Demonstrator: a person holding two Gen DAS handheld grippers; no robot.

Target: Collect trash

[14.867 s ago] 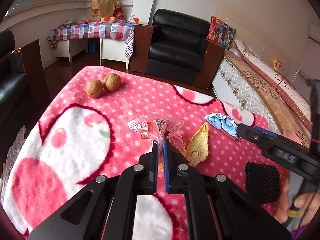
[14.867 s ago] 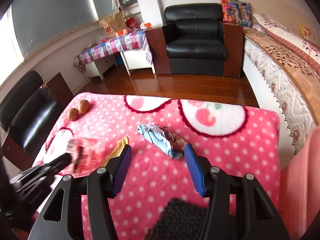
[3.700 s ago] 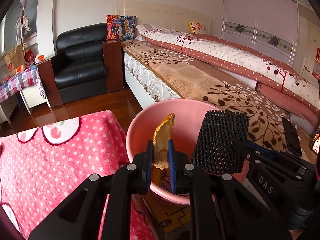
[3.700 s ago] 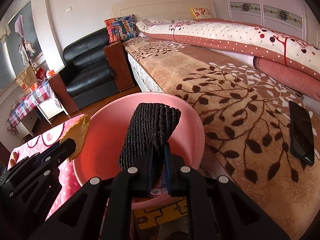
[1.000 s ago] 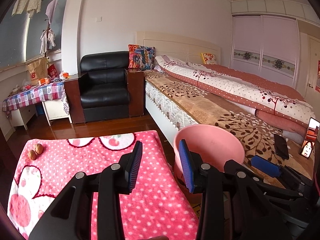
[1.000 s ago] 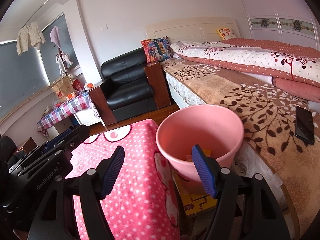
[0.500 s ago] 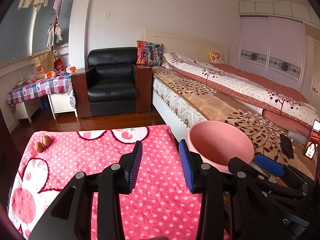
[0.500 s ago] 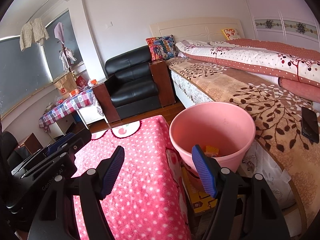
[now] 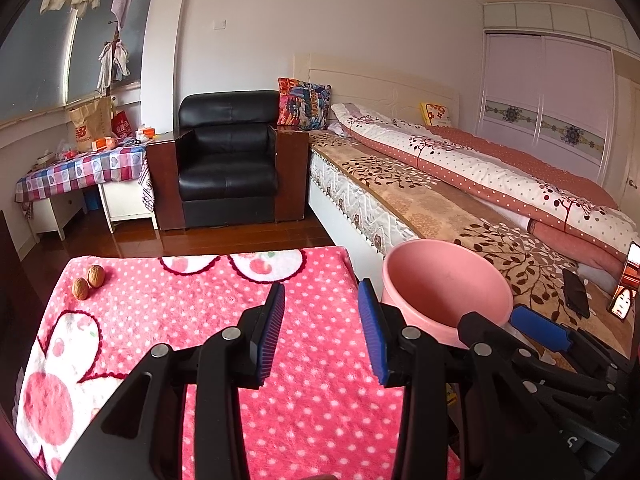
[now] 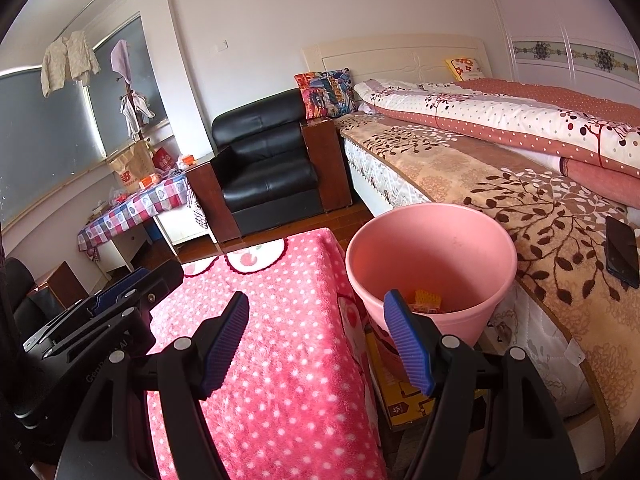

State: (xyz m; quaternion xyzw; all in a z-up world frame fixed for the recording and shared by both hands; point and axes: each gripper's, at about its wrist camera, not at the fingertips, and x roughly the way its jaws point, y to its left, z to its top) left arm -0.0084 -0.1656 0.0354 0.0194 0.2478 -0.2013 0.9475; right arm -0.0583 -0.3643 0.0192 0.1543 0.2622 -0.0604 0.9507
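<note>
Some orange and red wrappers point(image 10: 425, 302) lie crumpled inside pink bucket point(image 10: 472, 320).

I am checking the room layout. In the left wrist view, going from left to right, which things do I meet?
checked tablecloth table → walnuts → black armchair → colourful cushion → pink bucket → black phone

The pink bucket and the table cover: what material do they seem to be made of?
The pink bucket looks like moulded plastic: smooth, one even colour, with a thin rolled rim and a soft sheen. The table cover looks like plush fleece: a fuzzy, matte pile with printed white dots and fruit shapes, draping softly over the edge.
</note>
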